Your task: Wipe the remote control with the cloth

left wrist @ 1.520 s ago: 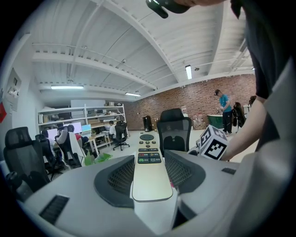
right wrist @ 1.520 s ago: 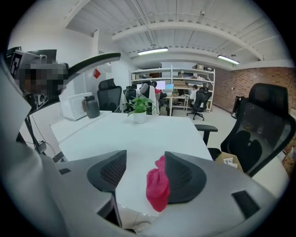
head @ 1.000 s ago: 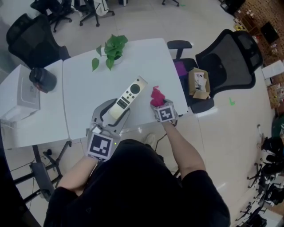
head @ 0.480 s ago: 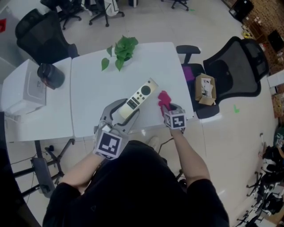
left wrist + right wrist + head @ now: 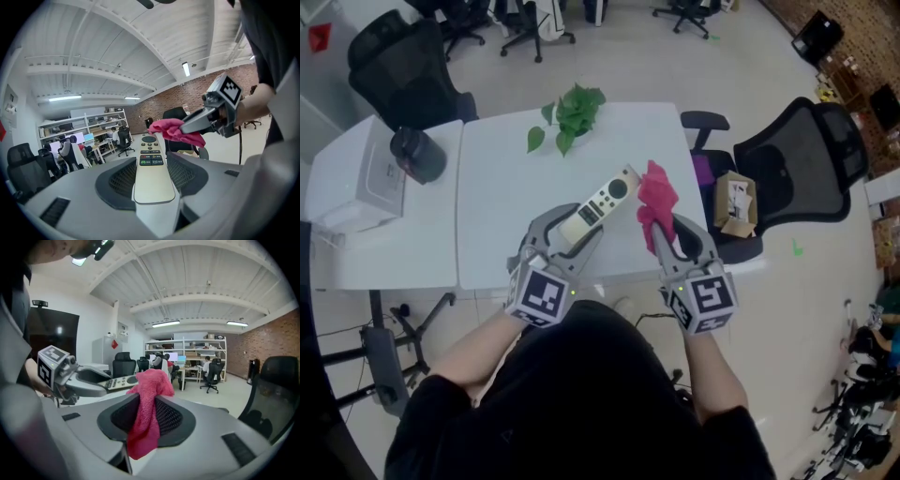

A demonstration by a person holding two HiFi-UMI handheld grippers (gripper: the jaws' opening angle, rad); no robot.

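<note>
In the middle of the head view, the left hand-held gripper (image 5: 571,231) clamps the near end of the remote control (image 5: 602,202). The remote's button end points to the upper right over the white counter (image 5: 497,187). Just to its right, the right hand-held gripper (image 5: 674,231), whose jaws have just been closing, pinches the pink cloth (image 5: 656,199). The cloth bunches up beside the remote's far tip, near it or perhaps touching.

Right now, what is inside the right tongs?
A pink cloth: the right tongs have just closed on it. It bunches up beyond the tips and a tail hangs below; the strip squeezed between the tongs is covered.
</note>
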